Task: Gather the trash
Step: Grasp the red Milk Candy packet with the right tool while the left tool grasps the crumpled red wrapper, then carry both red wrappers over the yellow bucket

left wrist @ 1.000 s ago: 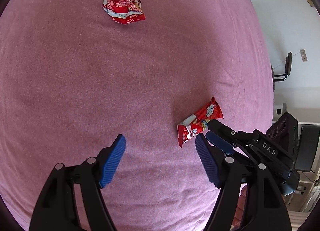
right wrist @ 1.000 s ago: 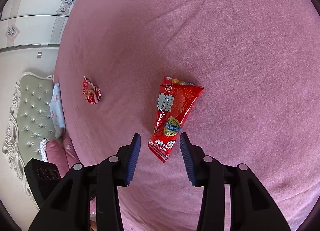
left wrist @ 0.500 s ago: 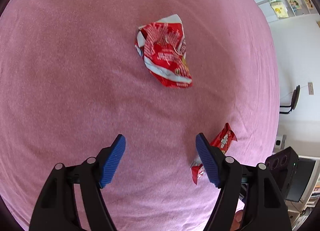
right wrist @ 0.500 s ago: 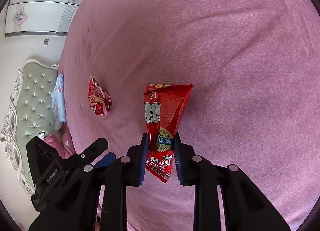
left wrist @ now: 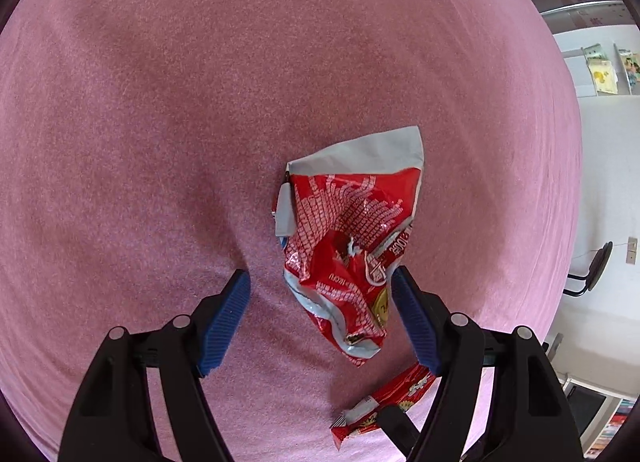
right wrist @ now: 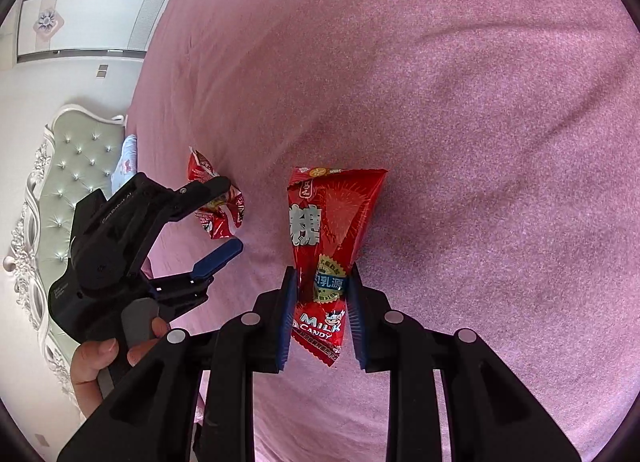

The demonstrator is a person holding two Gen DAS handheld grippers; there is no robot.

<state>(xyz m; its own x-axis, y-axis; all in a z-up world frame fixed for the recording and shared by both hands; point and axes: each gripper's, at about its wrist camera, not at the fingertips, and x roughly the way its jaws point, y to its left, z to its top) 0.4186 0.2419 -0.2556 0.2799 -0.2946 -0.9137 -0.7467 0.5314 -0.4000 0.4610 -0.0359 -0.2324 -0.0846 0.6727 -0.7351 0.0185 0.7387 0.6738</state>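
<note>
Red milk candy wrapper (right wrist: 326,262), creased, pinched between blue pads (right wrist: 289,322).

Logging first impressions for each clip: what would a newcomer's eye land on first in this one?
The red milk candy wrapper, pinched at its lower end by the right gripper, which has just been closing on it, over a pink bedspread. Next, the crumpled red and white snack bag lying on the bedspread between the fingers of the open left gripper, nearer the right-hand one.
</note>
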